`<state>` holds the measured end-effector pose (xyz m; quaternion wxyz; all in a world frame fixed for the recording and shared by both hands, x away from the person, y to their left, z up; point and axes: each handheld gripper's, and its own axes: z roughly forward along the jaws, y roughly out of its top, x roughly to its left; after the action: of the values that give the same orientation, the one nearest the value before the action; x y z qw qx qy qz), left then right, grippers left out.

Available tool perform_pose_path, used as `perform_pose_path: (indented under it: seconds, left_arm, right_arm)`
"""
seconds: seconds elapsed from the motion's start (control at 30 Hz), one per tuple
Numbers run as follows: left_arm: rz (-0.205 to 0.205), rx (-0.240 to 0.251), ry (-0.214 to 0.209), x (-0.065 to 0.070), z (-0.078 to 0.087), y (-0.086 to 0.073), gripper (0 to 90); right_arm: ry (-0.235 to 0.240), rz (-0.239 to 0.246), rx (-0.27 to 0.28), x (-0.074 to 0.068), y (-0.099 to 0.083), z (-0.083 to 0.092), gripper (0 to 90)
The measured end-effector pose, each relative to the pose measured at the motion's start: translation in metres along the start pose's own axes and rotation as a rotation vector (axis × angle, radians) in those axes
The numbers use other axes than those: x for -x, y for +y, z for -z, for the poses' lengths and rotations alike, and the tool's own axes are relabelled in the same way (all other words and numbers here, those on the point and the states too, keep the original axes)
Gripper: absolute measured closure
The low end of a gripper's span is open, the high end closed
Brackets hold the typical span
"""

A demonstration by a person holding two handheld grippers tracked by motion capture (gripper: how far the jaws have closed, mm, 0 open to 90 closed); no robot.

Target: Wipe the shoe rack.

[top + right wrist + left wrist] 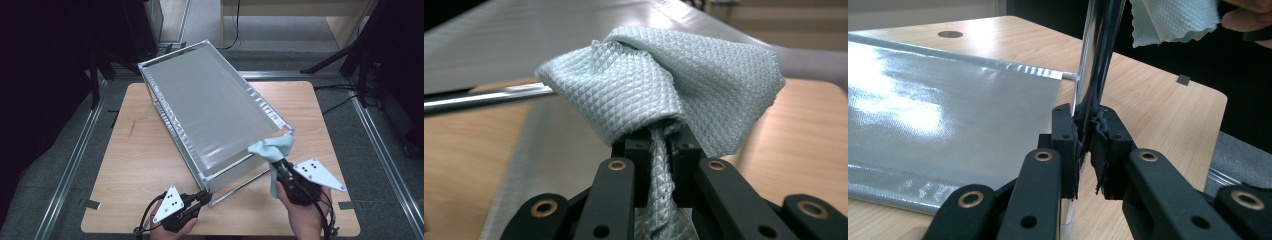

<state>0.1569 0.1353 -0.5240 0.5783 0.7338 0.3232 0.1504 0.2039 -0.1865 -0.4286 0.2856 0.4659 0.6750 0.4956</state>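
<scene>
Wooden desk (145, 165) under a metal-framed rack (210, 107) with a grey glossy top panel, set diagonally from the far left corner toward the near right corner and tilted, near end low. Loose chrome rod (239, 187) lying on the desk by the near edge, just in front of the rack's near end.

Left hand-held gripper (202, 197) at the near edge, jaws closed tight on the shiny upright corner post (1095, 65) of the rack, bracing it. Right hand-held gripper (278, 167) by the rack's near right corner, jaws clamped on a bunched pale blue-green microfibre cloth (664, 95), its free folds draped on that corner of the frame.

Judged as wiping the rack down: cloth gripped and brought to the corner, frame steadied; no streaks or cleaned patches to tell apart, so most of the panel and rails probably left to do.

Lower shelf mostly hidden beneath the top panel. Rack's feet not made out. Dirt, if any, lost in the glare. Contact between cloth and panel uncertain.
</scene>
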Motion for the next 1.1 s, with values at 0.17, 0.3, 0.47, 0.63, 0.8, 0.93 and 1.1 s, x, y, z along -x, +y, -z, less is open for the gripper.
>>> perform_pose_path:
  seconds: [0.17,0.3,0.47,0.63,0.8,0.93,1.1]
  left_arm:
    - [0.0,-0.001,0.001,-0.002,0.001,0.0,81.2]
    - [0.0,0.001,0.001,-0.003,0.002,-0.001,81.2]
    - [0.002,0.003,0.006,-0.004,0.003,-0.001,81.2]
    - [0.005,0.004,0.008,-0.005,0.004,-0.001,81.2]
    - [0.007,0.004,0.014,-0.007,0.004,-0.001,81.1]
    - [0.008,0.005,0.021,-0.009,0.006,-0.001,81.1]
    - [0.018,0.007,0.034,-0.011,0.008,-0.001,81.1]
  right_arm:
    - [-0.071,-0.078,0.0,0.033,-0.003,0.007,82.4]
    - [-0.123,-0.124,0.004,0.058,-0.006,0.013,82.3]
    - [-0.202,-0.162,-0.066,0.088,-0.026,0.007,82.2]
    - [-0.255,-0.21,-0.154,0.11,-0.055,-0.008,82.2]
    - [-0.314,-0.208,-0.176,0.117,-0.071,-0.017,78.3]
    - [-0.355,-0.213,-0.181,0.122,-0.075,-0.017,70.8]
    - [-0.317,-0.241,-0.136,0.126,-0.074,-0.013,54.5]
